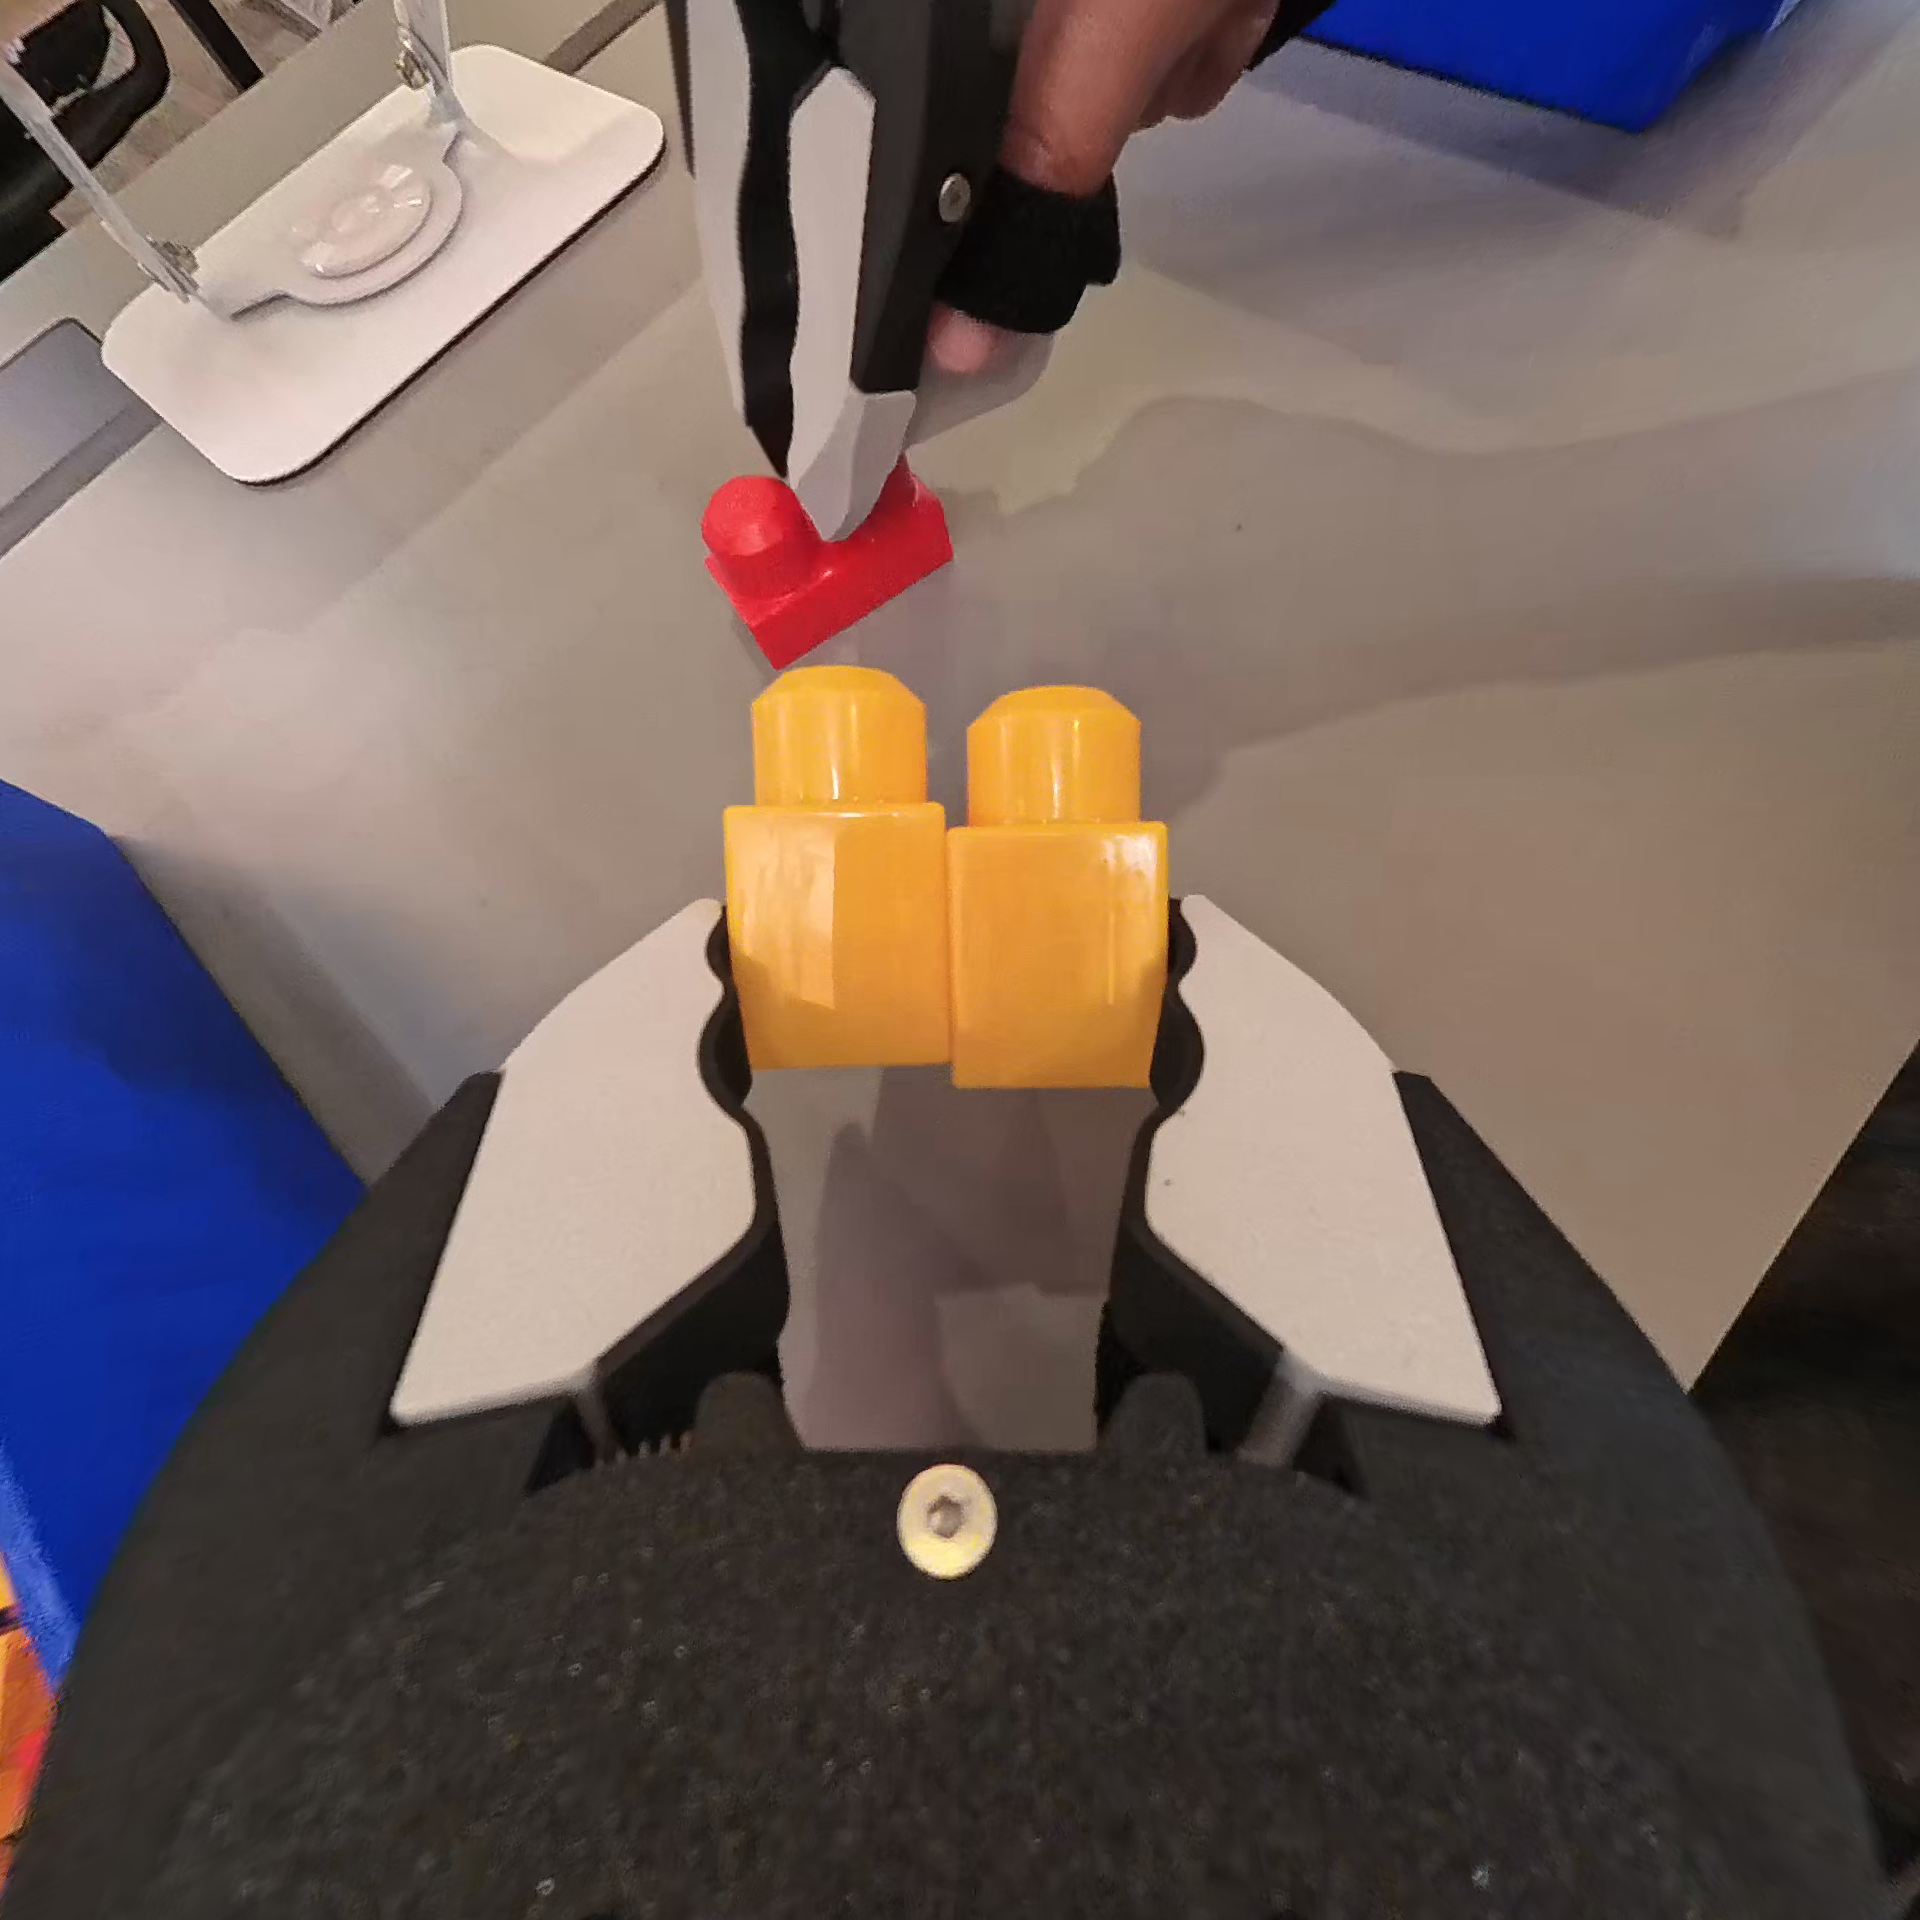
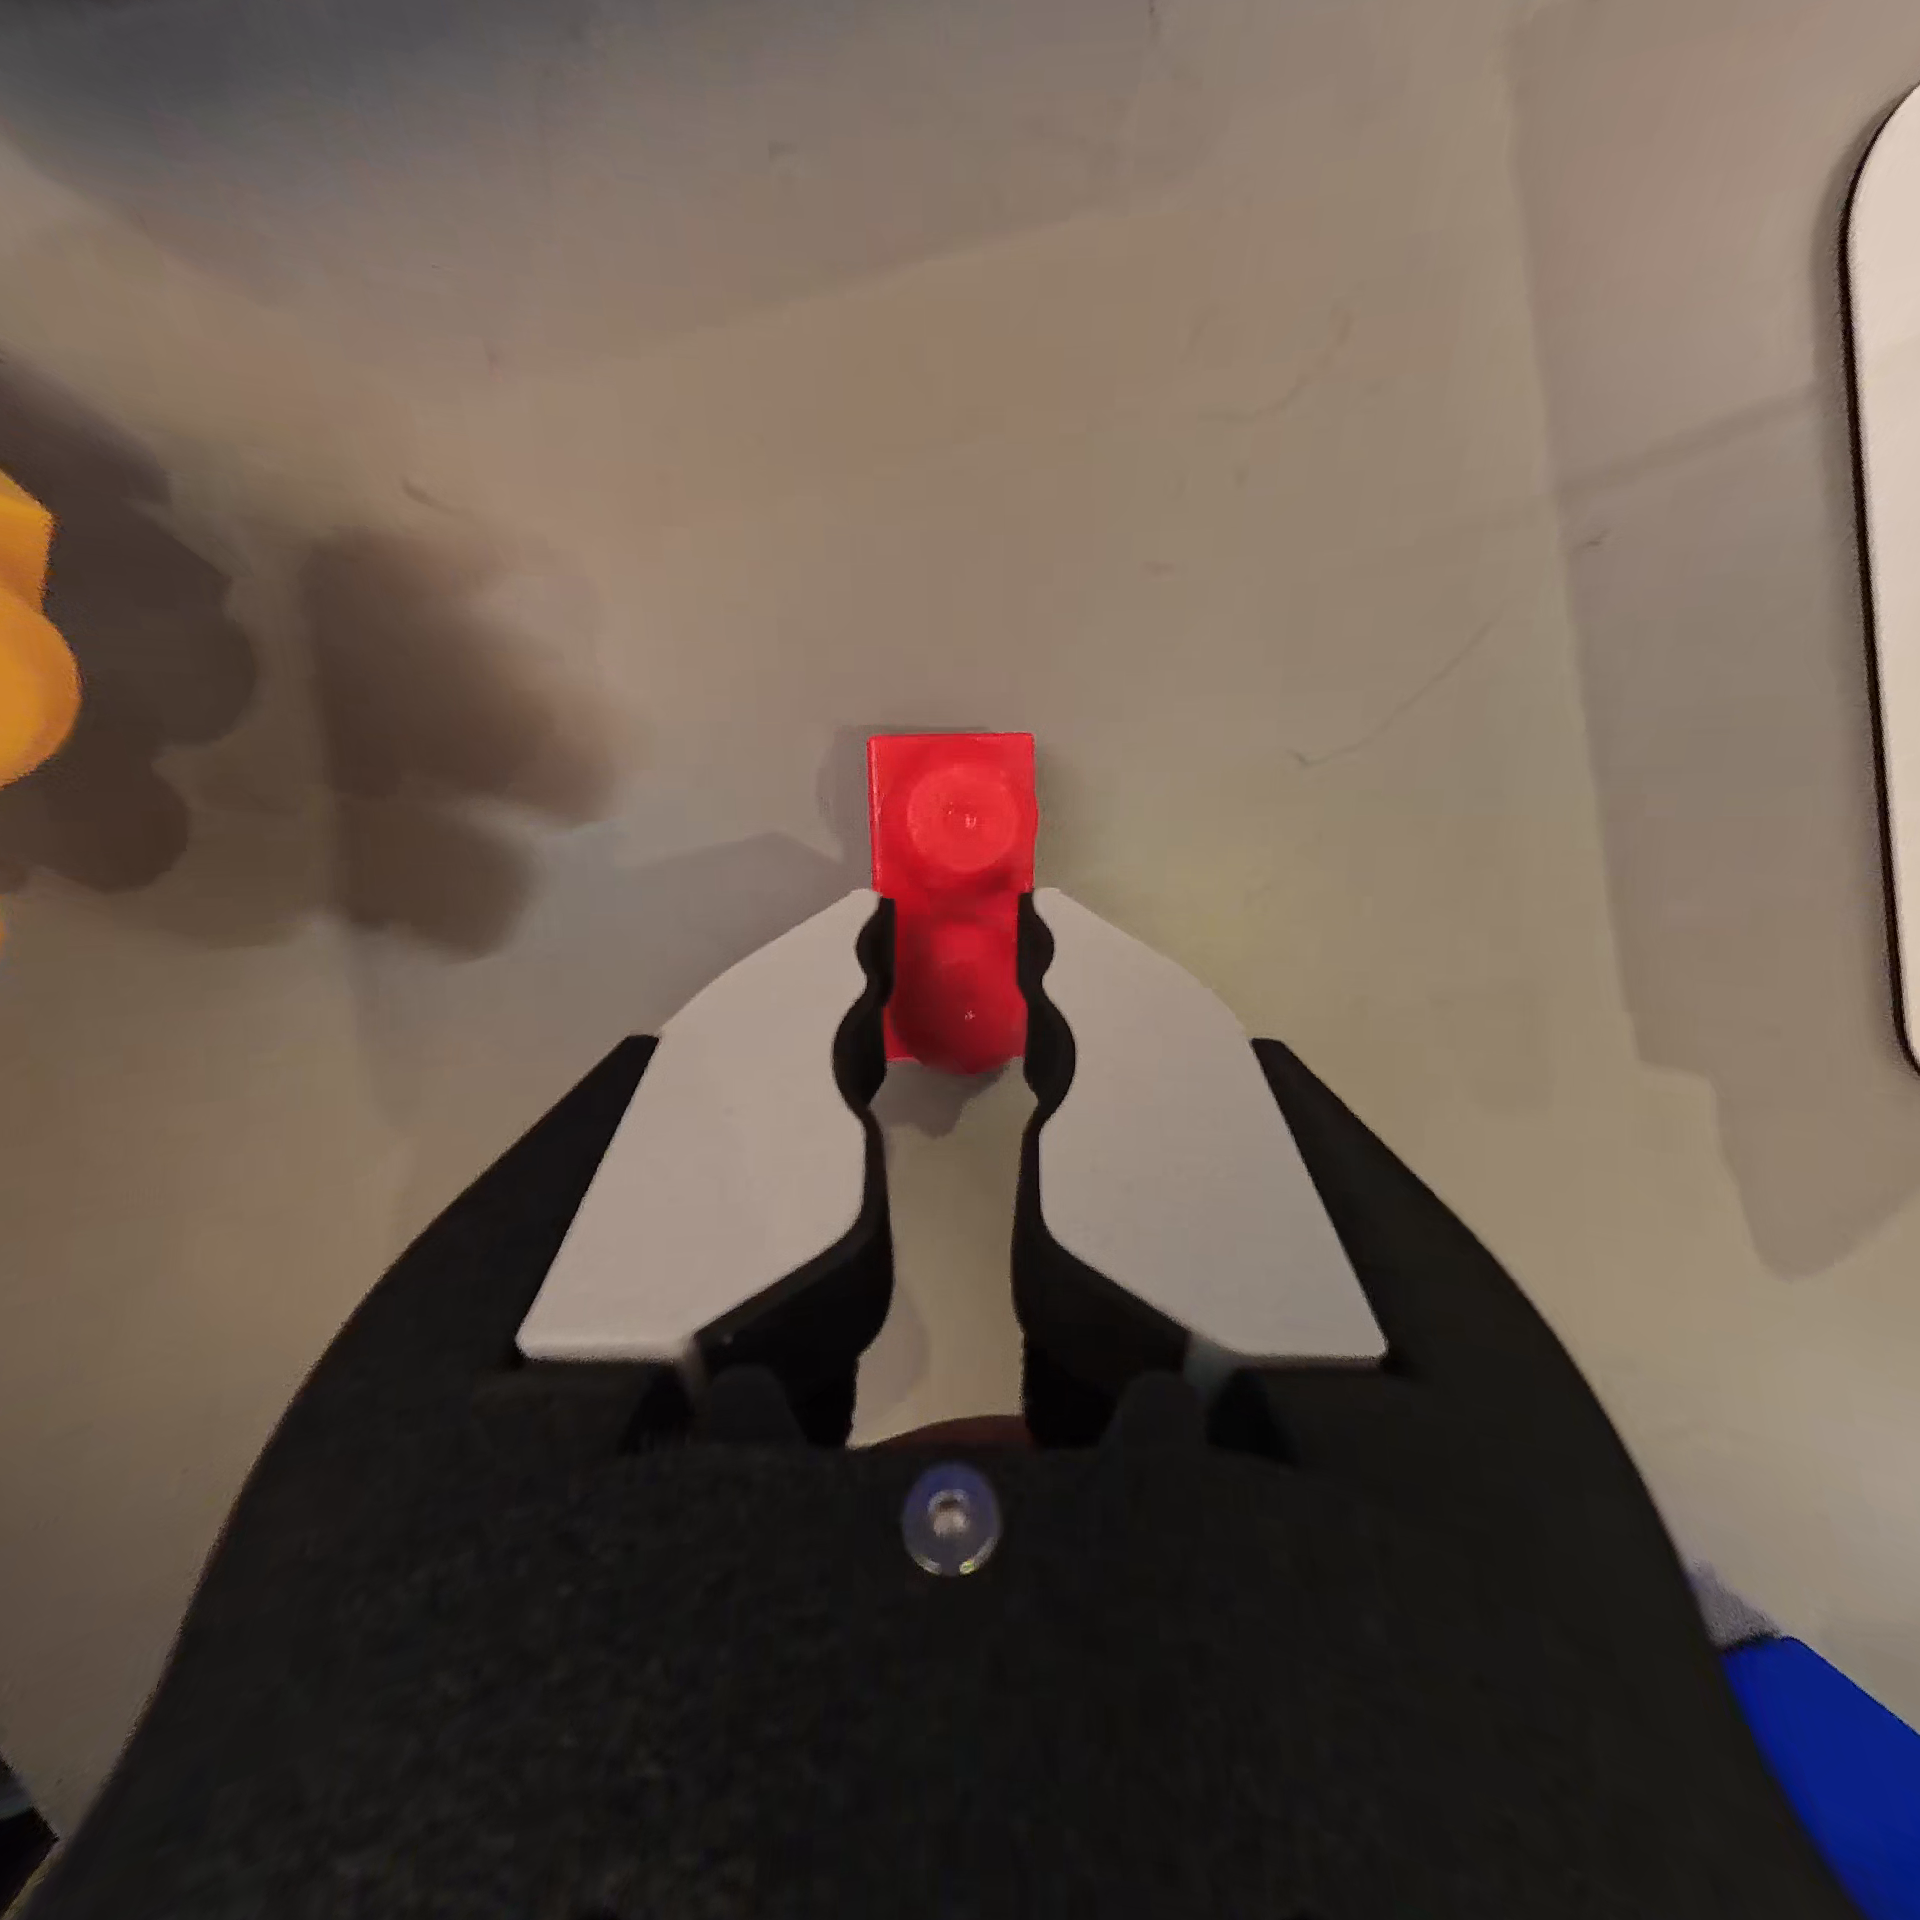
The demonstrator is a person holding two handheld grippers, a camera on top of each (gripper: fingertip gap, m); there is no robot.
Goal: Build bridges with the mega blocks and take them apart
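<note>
My left gripper (image 1: 948,914) is shut on two single-stud orange blocks (image 1: 940,883) pressed side by side, studs pointing away from me, held above the grey table (image 1: 1455,675). Just beyond them a flat red two-stud block (image 1: 831,582) lies on the table. My right gripper (image 1: 831,488) comes down on it from above, held by a hand in a black fingerless glove. In the right wrist view my right gripper (image 2: 954,914) is closed around the near stud of the red block (image 2: 951,821), pads touching its sides. The orange blocks (image 2: 26,644) show blurred at the left edge.
A white board with a clear stand (image 1: 384,249) sits at the far left of the table; its edge shows in the right wrist view (image 2: 1886,520). Blue containers stand at the left (image 1: 135,1195) and far right (image 1: 1558,52). The table edge runs down the right side. Spacing between my two grippers at the tips: around 15 cm.
</note>
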